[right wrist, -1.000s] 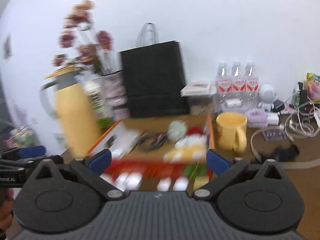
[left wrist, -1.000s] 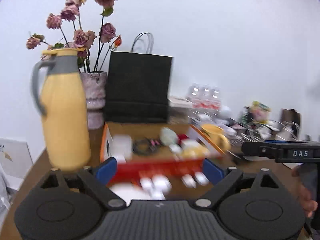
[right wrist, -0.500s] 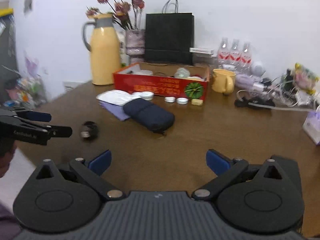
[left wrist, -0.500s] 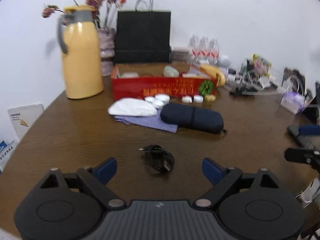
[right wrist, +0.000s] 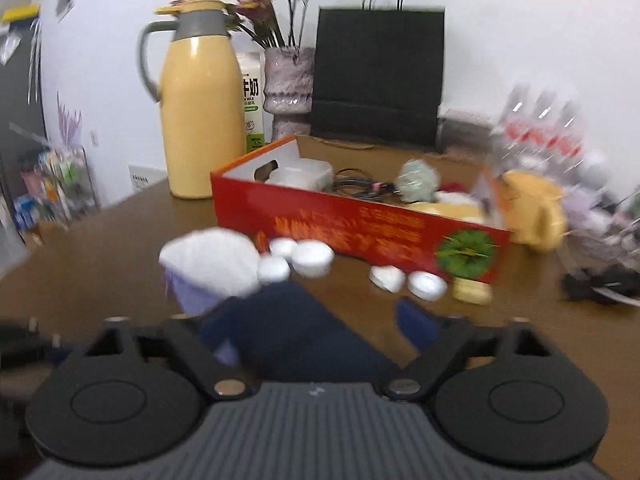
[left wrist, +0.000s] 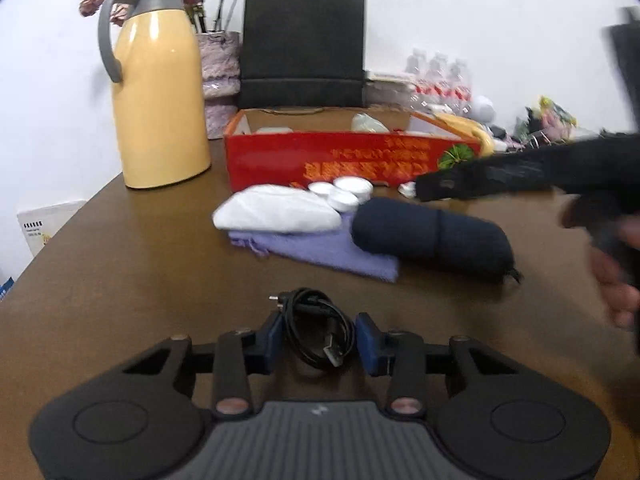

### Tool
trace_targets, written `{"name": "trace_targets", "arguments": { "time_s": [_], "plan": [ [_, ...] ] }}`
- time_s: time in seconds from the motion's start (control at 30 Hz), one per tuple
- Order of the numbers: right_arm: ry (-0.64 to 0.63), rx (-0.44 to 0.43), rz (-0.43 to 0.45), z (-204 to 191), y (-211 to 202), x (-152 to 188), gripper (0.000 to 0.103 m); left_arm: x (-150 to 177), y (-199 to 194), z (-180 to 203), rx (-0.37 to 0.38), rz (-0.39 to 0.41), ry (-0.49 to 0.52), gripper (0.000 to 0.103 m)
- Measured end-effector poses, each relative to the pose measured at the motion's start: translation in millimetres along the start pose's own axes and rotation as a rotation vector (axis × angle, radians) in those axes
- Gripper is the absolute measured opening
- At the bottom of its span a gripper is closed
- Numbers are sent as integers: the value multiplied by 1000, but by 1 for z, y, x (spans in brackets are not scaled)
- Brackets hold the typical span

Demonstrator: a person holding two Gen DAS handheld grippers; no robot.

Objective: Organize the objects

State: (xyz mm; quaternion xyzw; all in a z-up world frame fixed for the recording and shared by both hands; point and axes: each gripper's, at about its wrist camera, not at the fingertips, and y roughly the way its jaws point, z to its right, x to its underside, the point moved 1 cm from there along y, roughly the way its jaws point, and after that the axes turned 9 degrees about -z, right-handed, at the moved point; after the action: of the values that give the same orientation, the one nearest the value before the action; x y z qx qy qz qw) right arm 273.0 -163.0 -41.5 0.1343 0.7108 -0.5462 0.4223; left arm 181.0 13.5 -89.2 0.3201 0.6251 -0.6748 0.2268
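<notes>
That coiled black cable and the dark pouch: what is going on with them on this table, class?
A person is tidying a cluttered table with two hand-held grippers. The left gripper is closing around the coiled black cable, which lies between its jaws. The right gripper, also closing, is over the dark blue pouch. The red box behind already holds small items.

We can't read the yellow print on the long red cardboard box, too smeared. The right gripper's dark bar and the hand behind it are motion-blurred, cut by the frame edge. In the right wrist view the clear water bottles w/ red labels streak badly; the soft navy zip pouch hides the near-left blue pad.
</notes>
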Motion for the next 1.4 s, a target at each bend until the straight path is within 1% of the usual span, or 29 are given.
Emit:
{"name": "trace_targets", "arguments": {
  "time_s": [0.03,0.07,0.1,0.13,0.2,0.23,0.27,0.33,0.4,0.47,0.53,0.57,0.6,0.63,0.67,0.7,0.73,0.8,0.87,0.93,1.0,1.03,1.1,1.2,1.27,1.33,1.37,1.4],
  "plan": [
    [27,-36,-13,3,14,-9,60,-6,3,-4,10,9,-5,36],
    [57,-69,-34,5,29,-18,55,-14,5,-9,9,22,-15,36],
    [90,-94,-54,7,45,-27,55,-23,7,-13,-3,43,-20,36],
    [115,-111,-64,9,57,-31,53,-30,9,-16,-9,63,-24,36],
    [166,-120,-113,10,82,-38,35,-44,12,-23,-13,95,-35,36],
    [177,-125,-134,10,91,-39,17,-50,14,-26,-16,104,-40,36],
    [186,-130,-159,9,98,-38,7,-54,15,-28,-18,112,-46,36],
    [190,-133,-151,6,97,-33,5,-60,14,-31,-16,121,-57,36],
    [197,-123,-122,6,87,-31,4,-59,9,-30,-21,129,-55,36],
    [191,-100,-75,6,64,-30,4,-57,0,-25,-25,131,-43,36],
    [181,-78,-19,4,32,-23,4,-49,-15,-20,2,136,-37,36],
    [187,-82,1,4,16,-17,4,-44,-23,-17,34,130,-48,36],
    [190,-87,22,3,-3,-7,4,-37,-31,-14,88,110,-75,36],
    [189,-78,35,0,-19,4,4,-31,-36,-10,149,87,-95,36],
    [188,-52,45,-3,-34,16,4,-22,-44,-3,219,69,-94,36],
    [195,-15,48,-4,-48,31,4,-15,-50,4,249,66,-85,36],
    [206,4,43,-5,-59,45,4,-9,-56,10,258,68,-72,36],
    [231,-5,24,-3,-79,69,4,1,-69,23,255,70,-41,36],
    [244,-6,-1,-2,-94,88,4,6,-75,32,270,65,-9,36],
    [250,4,-7,0,-103,97,4,5,-76,38,276,67,8,36],
    [253,16,13,5,-111,97,4,-2,-72,37,275,78,3,36],
    [249,27,30,8,-113,93,4,-8,-70,35,275,89,1,36],
    [230,38,63,15,-113,77,4,-31,-61,30,257,123,15,36],
    [209,41,122,35,-100,34,4,-80,-37,21,250,141,35,36],
    [231,21,143,55,-80,-8,4,-116,-11,20,282,118,60,36],
    [237,1,138,72,-50,-51,4,-152,24,23,315,54,71,37],
    [236,4,114,81,-30,-74,4,-172,45,26,310,34,71,37],
    [226,8,85,87,-8,-95,4,-187,62,29,286,23,58,37]
  ]
}}
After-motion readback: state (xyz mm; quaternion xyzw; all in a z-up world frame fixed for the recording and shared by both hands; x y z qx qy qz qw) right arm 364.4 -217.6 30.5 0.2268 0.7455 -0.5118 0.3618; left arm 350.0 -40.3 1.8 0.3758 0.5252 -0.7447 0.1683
